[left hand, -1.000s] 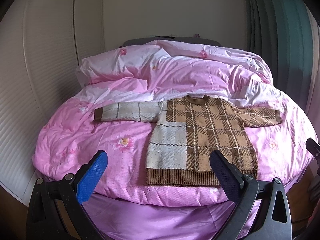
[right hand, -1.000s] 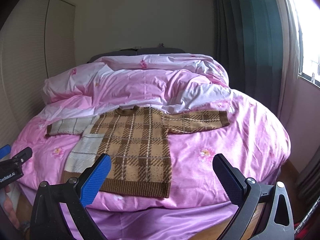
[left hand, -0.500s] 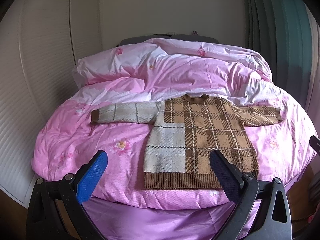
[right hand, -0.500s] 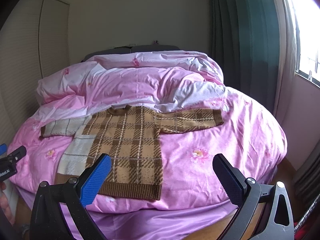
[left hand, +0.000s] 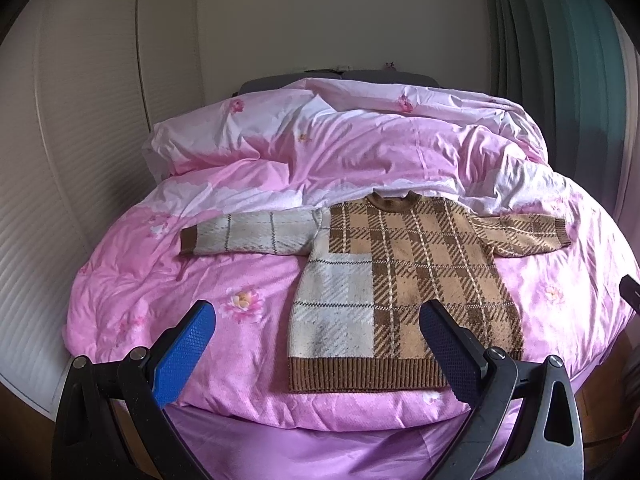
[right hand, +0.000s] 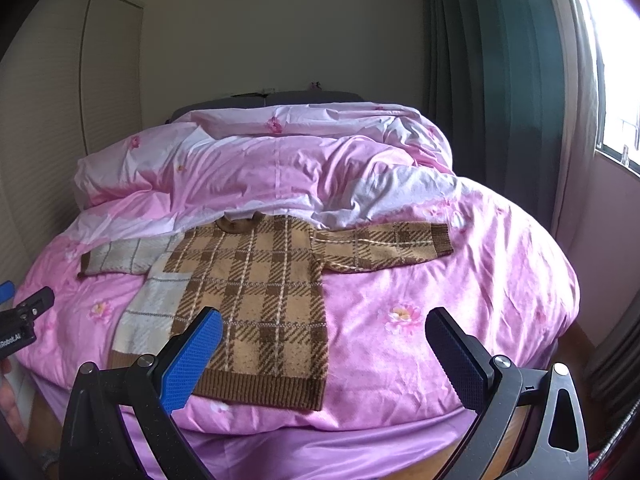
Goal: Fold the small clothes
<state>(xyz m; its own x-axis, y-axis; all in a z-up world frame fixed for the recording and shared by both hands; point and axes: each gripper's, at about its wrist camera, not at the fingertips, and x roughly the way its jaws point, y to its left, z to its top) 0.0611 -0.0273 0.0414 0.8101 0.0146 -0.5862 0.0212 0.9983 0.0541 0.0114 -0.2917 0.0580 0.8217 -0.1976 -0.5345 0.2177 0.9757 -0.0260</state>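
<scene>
Sweater: the plaid knit sweater (left hand: 400, 280) lies flat on the pink duvet (left hand: 248, 184), front up, both sleeves spread sideways
Long axis: collar far, ribbed hem (left hand: 364, 374) nearest the tools
Left gripper (left hand: 316, 354): jaws wide apart, holding nothing, above the hem's cream corner
Right gripper (right hand: 322, 358): equally spread, empty, off the hem's brown corner
Nearer sleeve: cream sleeve (left hand: 248, 234) falls to the left tool, brown sleeve (right hand: 380, 246) to the right

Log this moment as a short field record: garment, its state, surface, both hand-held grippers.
garment: plaid knit sweater, brown-tan with a cream panel and cream sleeve
state: spread flat, unfolded, both sleeves out sideways
surface: pink floral duvet on a bed
left hand-held gripper: open, holding nothing
right hand-held gripper: open, holding nothing
</scene>
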